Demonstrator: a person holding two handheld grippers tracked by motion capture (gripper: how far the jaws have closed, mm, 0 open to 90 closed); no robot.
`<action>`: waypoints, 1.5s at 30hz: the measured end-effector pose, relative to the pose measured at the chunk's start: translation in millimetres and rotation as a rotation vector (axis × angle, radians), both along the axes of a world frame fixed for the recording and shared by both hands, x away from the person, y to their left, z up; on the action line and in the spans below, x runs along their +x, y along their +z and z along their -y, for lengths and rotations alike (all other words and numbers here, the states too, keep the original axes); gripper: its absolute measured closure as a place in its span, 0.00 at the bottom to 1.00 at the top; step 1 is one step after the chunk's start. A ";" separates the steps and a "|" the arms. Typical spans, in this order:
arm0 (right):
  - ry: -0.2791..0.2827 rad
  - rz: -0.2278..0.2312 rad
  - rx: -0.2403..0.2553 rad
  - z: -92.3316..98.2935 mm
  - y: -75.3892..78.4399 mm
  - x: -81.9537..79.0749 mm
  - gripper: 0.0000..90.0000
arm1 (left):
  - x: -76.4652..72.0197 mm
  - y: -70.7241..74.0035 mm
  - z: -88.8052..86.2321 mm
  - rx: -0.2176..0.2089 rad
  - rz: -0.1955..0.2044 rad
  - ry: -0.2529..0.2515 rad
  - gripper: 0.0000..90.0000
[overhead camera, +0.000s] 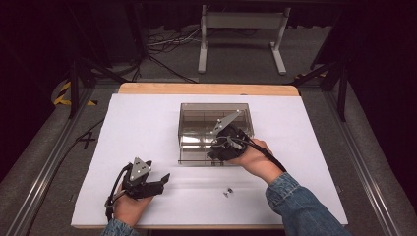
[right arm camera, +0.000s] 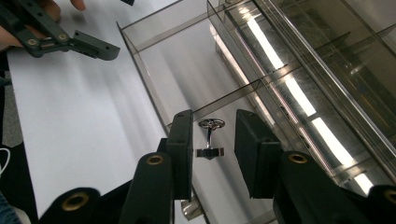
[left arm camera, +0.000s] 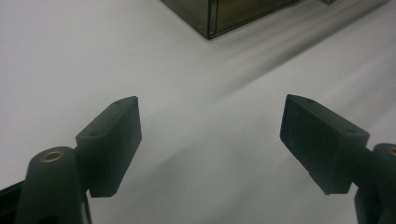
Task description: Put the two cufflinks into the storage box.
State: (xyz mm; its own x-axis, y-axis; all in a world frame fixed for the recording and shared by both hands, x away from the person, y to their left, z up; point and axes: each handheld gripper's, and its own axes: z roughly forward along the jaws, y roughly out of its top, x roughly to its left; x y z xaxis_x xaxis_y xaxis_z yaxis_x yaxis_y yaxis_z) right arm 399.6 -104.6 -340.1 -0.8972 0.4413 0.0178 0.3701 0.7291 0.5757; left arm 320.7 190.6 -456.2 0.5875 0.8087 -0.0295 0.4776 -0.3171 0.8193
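Nearest to the person, the left gripper (overhead camera: 158, 183) rests low on the white desk (overhead camera: 147, 128), its jaws spread wide with nothing between them; in the left gripper view only bare desk lies between them. It is idle, and it should stay parked there, well clear of the work.

A little farther out, a second small metal piece (overhead camera: 227, 191) lies loose on the desk, near the right forearm. It looks like the next one to fetch, so the sleeve should not sweep it.

Now to the action. The right gripper (right arm camera: 212, 154) hangs over the pulled-out drawer (right arm camera: 154, 60) of the smoky clear organizer box (overhead camera: 216, 129). A small cufflink (right arm camera: 210, 140), round head and short stem, sits between its jaws. They stand part-way open, a gap shows on either side of the piece, and neither jaw seems to press on it. So it looks released into the drawer compartment near the divider, though whether it rests on the floor I cannot tell.

The step in hand, as I judge it, is the drop-off. To do it well: open a touch wider, lift straight up, and avoid clipping the thin drawer wall or dragging the cufflink along.
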 end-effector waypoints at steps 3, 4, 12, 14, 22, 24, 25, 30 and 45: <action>0.012 0.015 0.015 4.7 5.0 -6.0 0.75 | 0.2 0.0 0.2 0.002 0.001 0.000 0.24; 0.017 0.019 0.021 6.2 6.8 -8.6 0.75 | 0.2 0.0 0.2 0.002 0.001 0.000 0.24; 0.077 0.036 0.047 15.5 15.4 -24.1 0.74 | 0.2 -0.1 0.2 0.004 0.001 0.000 0.24; 0.086 0.044 0.048 17.7 17.1 -27.6 0.74 | 0.2 -0.2 0.3 0.003 0.003 0.001 0.24; 0.124 0.053 0.071 29.9 21.7 -38.6 0.74 | 0.2 -0.2 0.5 0.004 0.003 0.000 0.24; 0.139 0.055 0.077 32.3 22.0 -40.2 0.73 | 0.3 -0.2 0.5 0.004 0.002 0.000 0.24; 0.150 0.059 0.080 33.4 22.2 -41.4 0.73 | 0.3 -0.3 0.6 0.004 0.003 0.002 0.24; 0.172 0.068 0.088 36.2 23.4 -46.4 0.73 | 0.3 -0.3 0.5 0.004 0.002 0.002 0.24; 0.233 0.085 0.088 39.3 11.1 -55.4 0.71 | 0.3 -0.2 0.6 0.006 0.002 0.003 0.24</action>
